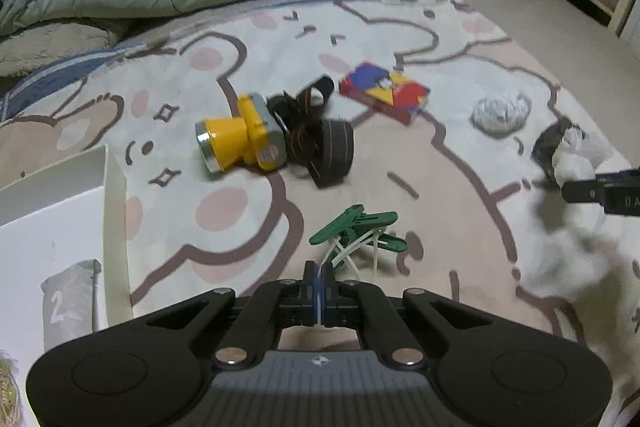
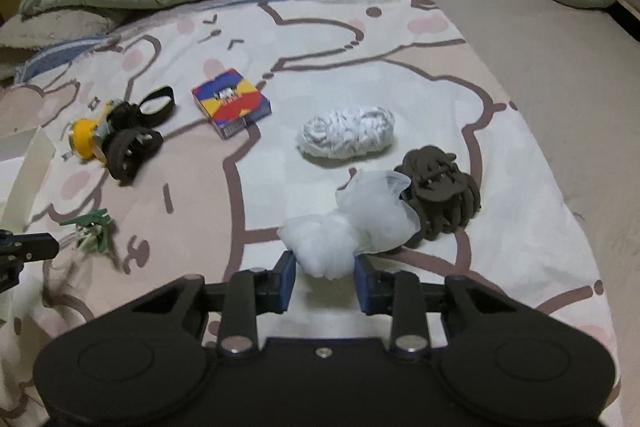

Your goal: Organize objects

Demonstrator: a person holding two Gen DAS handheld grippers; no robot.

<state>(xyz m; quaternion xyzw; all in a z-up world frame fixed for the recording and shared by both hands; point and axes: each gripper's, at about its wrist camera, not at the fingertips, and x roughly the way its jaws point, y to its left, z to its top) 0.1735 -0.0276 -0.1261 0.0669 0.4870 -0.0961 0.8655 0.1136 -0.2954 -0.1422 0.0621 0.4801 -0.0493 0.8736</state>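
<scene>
The left gripper (image 1: 319,281) is closed on thin white ties bound to green clips (image 1: 357,231), which seem lifted off the patterned blanket (image 1: 460,251). The right gripper (image 2: 325,269) is pressed around a white plastic bag (image 2: 352,227), beside a brown hair claw (image 2: 442,193). A yellow headlamp (image 1: 240,137) is seen farther back.

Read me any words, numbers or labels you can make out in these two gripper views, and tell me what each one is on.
"2": on the grey pouch inside the white box.
"DA": white letters on the right gripper, cut off at the picture's edge.
Print on the red, blue and yellow card box: too blurred to read.
Nothing else legible.
</scene>
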